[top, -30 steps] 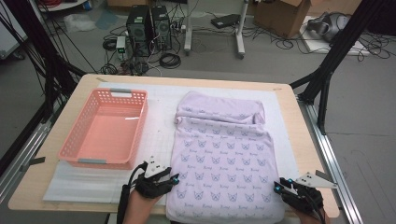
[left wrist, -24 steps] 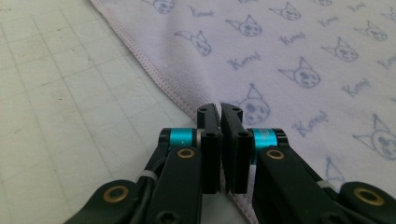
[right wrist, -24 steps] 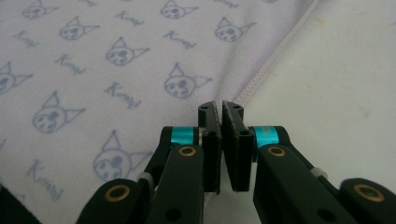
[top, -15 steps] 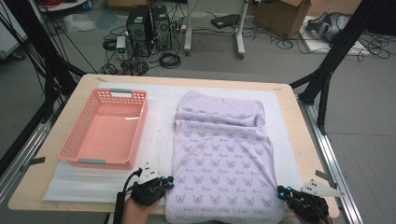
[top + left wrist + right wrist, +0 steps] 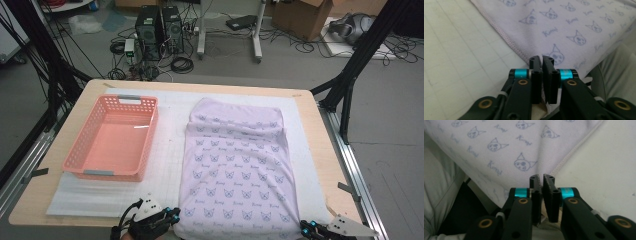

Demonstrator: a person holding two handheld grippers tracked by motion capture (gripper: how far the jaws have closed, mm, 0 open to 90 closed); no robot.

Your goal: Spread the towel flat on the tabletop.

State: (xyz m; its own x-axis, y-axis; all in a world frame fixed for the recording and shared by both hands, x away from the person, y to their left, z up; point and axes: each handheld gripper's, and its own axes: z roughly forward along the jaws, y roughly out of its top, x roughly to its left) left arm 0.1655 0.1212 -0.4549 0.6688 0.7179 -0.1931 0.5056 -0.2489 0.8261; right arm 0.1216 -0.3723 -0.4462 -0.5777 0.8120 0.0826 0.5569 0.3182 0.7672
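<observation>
- Grey floor with computer towers (image 5: pixel 159 27), cables and a cardboard box (image 5: pixel 300 15) filled the top of the high view; below it stood a wooden table (image 5: pixel 320 150) under a white mat (image 5: pixel 170 150).
- High view: a pink basket (image 5: pixel 114 137) sat at centre left on the mat. A lilac cloth (image 5: pixel 237 170) printed with small faces lay flat just right of centre, its far end folded over, its near edge at the bottom of the frame.
- High view: the left gripper (image 5: pixel 172 216) was at the bottom left, at the cloth's near left corner. The right gripper (image 5: pixel 306 229) was at the bottom right, at the near right corner.
- Left gripper view: its jaws stood nearly together at centre, a thin gap between them, having just been opening slightly. The cloth's (image 5: pixel 564 30) stitched hem ran down to the jaw tips; whether they pinched it I could not tell.
- Right gripper view: its jaws were likewise almost closed and had just been opening a little. The cloth (image 5: pixel 506 147) filled the upper left, its hem meeting the jaw tips; the grip could not be made out.
</observation>
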